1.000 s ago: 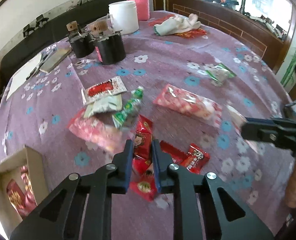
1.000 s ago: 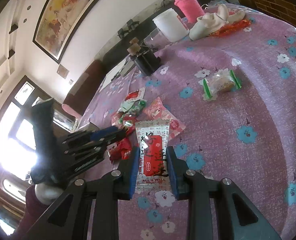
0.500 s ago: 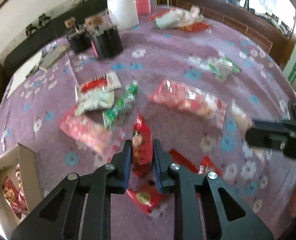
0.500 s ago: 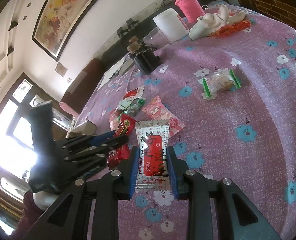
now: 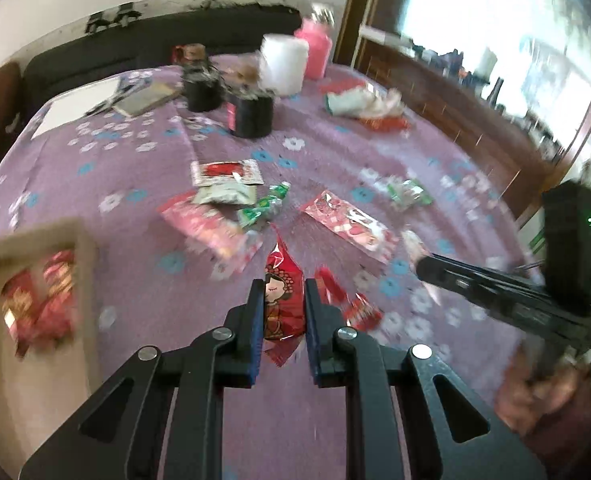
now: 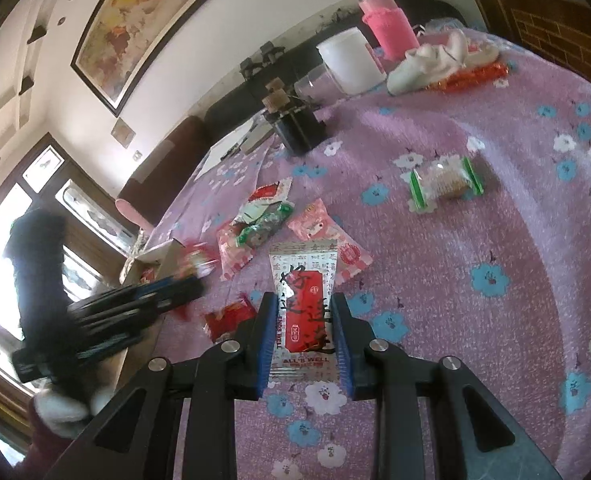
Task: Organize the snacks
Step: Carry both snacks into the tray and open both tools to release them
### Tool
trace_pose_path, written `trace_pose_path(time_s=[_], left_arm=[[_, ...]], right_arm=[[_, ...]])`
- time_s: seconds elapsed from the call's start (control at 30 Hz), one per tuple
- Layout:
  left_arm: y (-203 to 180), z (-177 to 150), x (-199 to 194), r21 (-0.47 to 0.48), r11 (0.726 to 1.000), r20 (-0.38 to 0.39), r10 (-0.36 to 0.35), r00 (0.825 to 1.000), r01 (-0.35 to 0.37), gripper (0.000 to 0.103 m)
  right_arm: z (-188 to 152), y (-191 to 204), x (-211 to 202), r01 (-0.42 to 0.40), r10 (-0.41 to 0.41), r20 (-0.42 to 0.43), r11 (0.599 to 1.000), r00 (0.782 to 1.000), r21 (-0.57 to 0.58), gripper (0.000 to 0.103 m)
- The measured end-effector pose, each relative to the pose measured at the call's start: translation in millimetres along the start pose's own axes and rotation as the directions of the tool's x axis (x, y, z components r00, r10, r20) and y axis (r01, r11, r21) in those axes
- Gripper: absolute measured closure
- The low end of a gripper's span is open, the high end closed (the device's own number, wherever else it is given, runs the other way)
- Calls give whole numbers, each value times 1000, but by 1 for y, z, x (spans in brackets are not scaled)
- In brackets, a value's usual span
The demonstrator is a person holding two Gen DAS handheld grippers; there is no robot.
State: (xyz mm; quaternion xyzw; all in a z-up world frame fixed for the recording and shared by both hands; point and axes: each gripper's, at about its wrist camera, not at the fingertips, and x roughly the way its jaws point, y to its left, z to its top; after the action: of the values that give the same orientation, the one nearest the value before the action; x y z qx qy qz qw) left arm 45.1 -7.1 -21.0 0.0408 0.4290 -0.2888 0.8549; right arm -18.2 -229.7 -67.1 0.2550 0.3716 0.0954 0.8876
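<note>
Above the tablecloth (image 5: pixel 143 280), tilted left hand-held gripper (image 5: pixel 284 312)

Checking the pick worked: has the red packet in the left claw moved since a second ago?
Yes. The red packet, shut in the left claw, has lifted off the purple tablecloth and swung toward the cardboard box.

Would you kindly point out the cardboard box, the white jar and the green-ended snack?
cardboard box (image 5: pixel 85 276), left wrist view, right wall.
white jar (image 6: pixel 351 62), right wrist view, side.
green-ended snack (image 6: pixel 445 180), right wrist view, clear middle.
</note>
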Motion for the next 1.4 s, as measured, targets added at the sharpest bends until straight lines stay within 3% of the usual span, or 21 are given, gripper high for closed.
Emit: trace_pose_path(time_s=[0.1, 0.2, 0.4, 0.6, 0.9, 1.07, 1.2, 1.3, 1.37, 1.4], left_arm=[[25, -14, -41, -62, 998, 51, 5, 999, -2, 88], [57, -26, -74, -114, 991, 93, 83, 992, -72, 88], [141, -47, -106, -274, 942, 62, 218, 974, -193, 88], [192, -55, -100, -367, 897, 34, 278, 960, -247, 88], [229, -45, -61, -414, 881, -5, 250, 968, -230, 88], [243, -34, -50, -427, 870, -27, 261, 965, -247, 87], [255, -36, -45, -468, 841, -38, 286, 958, -270, 86], [261, -40, -41, -497, 828, -67, 260, 963, -258, 75], [261, -43, -43, -507, 822, -72, 260, 963, -259, 61], [260, -44, -46, -505, 822, -65, 268, 961, -264, 61]], right_arm=[[-2, 5, -2, 23, -22, 17, 999, 1000, -28, 75], [-4, 11, -3, 42, -41, 29, 998, 999, -54, 75], [-5, 49, -3, -10, 10, -7, 995, 1000, -103, 76], [-2, 132, 28, -118, 95, -119, 972, 988, -202, 76], [-22, 244, 117, -205, 105, -288, 918, 952, -341, 76], [-33, 271, 153, -229, 106, -345, 912, 933, -340, 76], [-38, 284, 175, -229, 94, -368, 912, 925, -341, 76], [-39, 290, 184, -213, 82, -353, 912, 932, -351, 71], [-39, 291, 186, -205, 80, -339, 913, 937, -352, 67], [-36, 291, 187, -211, 87, -341, 915, 936, -344, 67]])
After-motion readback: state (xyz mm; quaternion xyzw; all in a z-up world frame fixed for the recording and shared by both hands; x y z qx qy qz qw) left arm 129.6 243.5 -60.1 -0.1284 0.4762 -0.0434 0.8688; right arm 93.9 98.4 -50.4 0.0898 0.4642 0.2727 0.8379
